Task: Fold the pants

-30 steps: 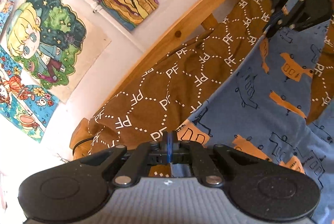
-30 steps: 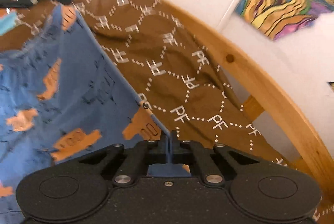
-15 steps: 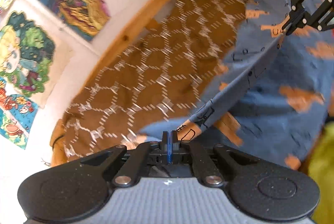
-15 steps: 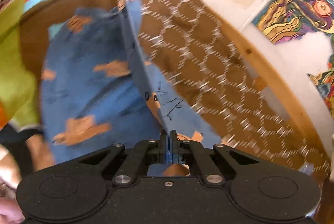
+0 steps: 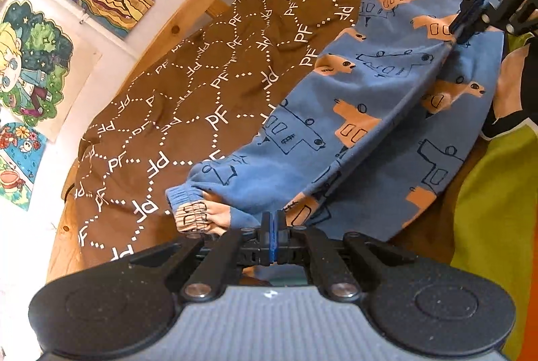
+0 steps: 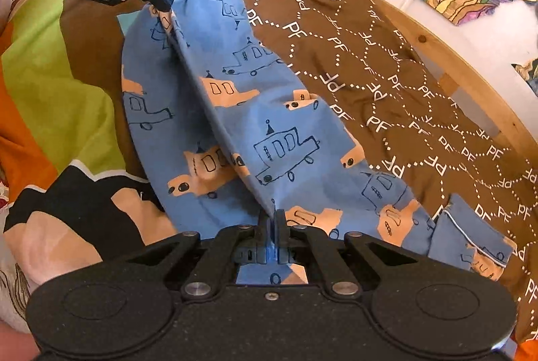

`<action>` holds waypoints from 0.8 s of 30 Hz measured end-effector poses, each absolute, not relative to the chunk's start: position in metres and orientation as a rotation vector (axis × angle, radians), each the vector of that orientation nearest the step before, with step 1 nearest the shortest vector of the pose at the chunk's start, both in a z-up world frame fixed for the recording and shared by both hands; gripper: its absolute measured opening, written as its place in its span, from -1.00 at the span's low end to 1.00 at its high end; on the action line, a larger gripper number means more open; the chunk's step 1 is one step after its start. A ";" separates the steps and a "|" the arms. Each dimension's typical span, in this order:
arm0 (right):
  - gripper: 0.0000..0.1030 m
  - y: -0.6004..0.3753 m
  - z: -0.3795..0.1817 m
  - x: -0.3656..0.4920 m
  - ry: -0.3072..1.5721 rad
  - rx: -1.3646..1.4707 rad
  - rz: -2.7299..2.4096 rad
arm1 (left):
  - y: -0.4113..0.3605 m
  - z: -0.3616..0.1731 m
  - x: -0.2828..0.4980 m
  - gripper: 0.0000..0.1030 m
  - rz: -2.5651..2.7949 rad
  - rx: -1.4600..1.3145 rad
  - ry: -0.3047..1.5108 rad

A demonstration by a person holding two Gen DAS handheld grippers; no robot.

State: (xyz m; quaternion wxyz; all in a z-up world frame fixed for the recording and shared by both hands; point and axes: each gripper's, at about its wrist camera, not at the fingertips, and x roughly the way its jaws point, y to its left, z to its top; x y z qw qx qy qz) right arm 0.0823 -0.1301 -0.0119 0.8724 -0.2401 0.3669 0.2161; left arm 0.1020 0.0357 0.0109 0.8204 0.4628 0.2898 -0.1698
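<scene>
Left gripper [image 5: 273, 223] is clamped tight on the cuff end of the blue pyjama pants [image 5: 363, 112]; right gripper [image 6: 272, 219] is clamped tight on the waist end. Both are tilted downward, facing each other along a taut raised fold. The pants lie on the brown PF-patterned bedspread [image 5: 188, 98], beside the wooden bed rail [image 6: 477, 72].

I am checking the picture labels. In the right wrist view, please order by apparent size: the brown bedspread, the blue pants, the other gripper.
1. brown bedspread
2. blue pants, somewhat smaller, though nearer the camera
3. left gripper, far smallest, also farthest
</scene>
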 end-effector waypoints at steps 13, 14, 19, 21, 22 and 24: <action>-0.46 -0.133 -0.018 0.075 0.774 -0.519 0.445 | 0.028 -0.006 0.086 -0.22 -0.435 1.175 0.526; -0.46 -0.134 -0.018 0.074 0.773 -0.518 0.443 | 0.028 -0.008 0.085 -0.18 -0.445 1.190 0.525; -0.45 -0.138 -0.017 0.074 0.771 -0.494 0.414 | 0.023 -0.015 0.090 -0.13 -0.444 1.221 0.544; -0.46 -0.140 -0.017 0.074 0.775 -0.483 0.406 | 0.022 -0.015 0.093 -0.47 -0.450 1.218 0.560; -0.48 -0.140 -0.018 0.074 0.777 -0.482 0.406 | 0.022 -0.015 0.094 -0.74 -0.456 1.221 0.569; -0.58 -0.140 -0.019 0.073 0.779 -0.487 0.415 | 0.021 -0.015 0.096 -0.82 -0.462 1.226 0.579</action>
